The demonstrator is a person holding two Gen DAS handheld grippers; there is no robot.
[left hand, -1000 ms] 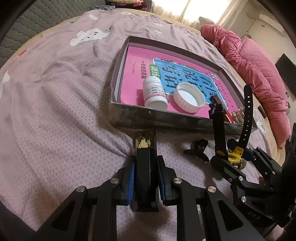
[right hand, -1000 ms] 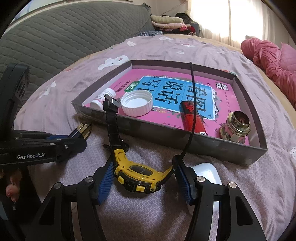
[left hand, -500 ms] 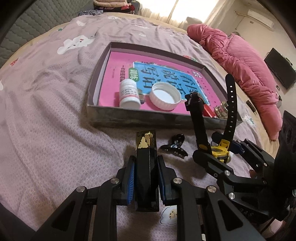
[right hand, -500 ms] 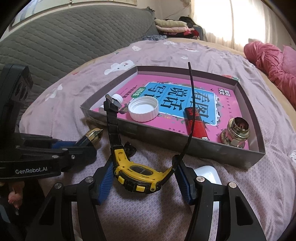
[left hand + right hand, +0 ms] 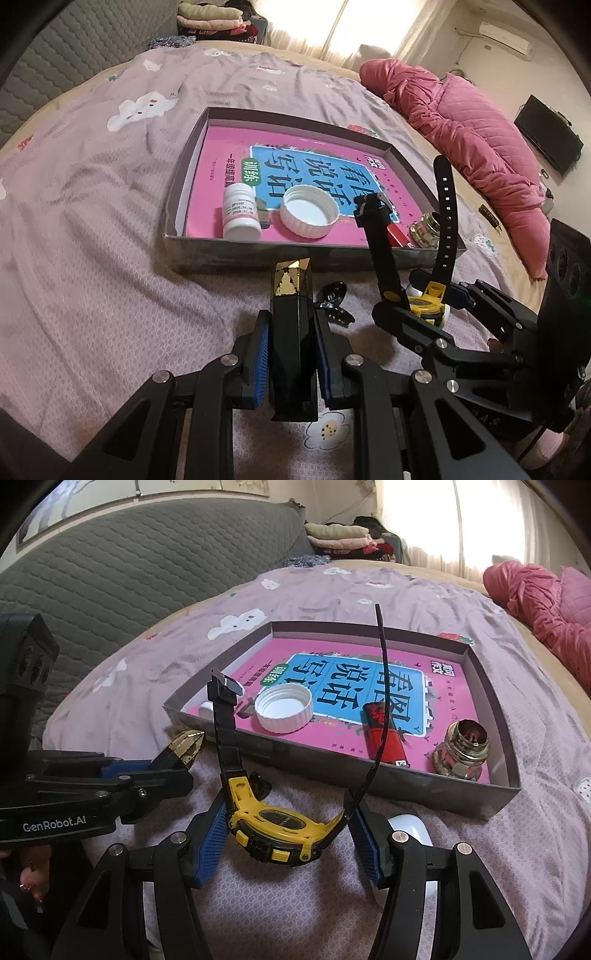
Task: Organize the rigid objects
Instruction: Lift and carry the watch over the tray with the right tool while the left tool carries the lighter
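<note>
While the left gripper (image 5: 291, 360) clamps a black gold-tipped stick (image 5: 291, 332) and the right gripper (image 5: 288, 836) clamps a watch (image 5: 273, 825), a hair clip (image 5: 334, 301) lies before the tray (image 5: 229, 251); left has risen slightly.

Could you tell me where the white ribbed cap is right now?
The white ribbed cap lies open side up inside the shallow grey tray, near its front wall, beside the small white bottle.

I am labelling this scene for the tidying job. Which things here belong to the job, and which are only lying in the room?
Belong to the job:
- black and gold tube, in left gripper
- yellow watch, in right gripper
- tray
- white bottle
- white cap
- red lighter
- black clip

Only lying about:
- pink quilt
- folded clothes
</note>
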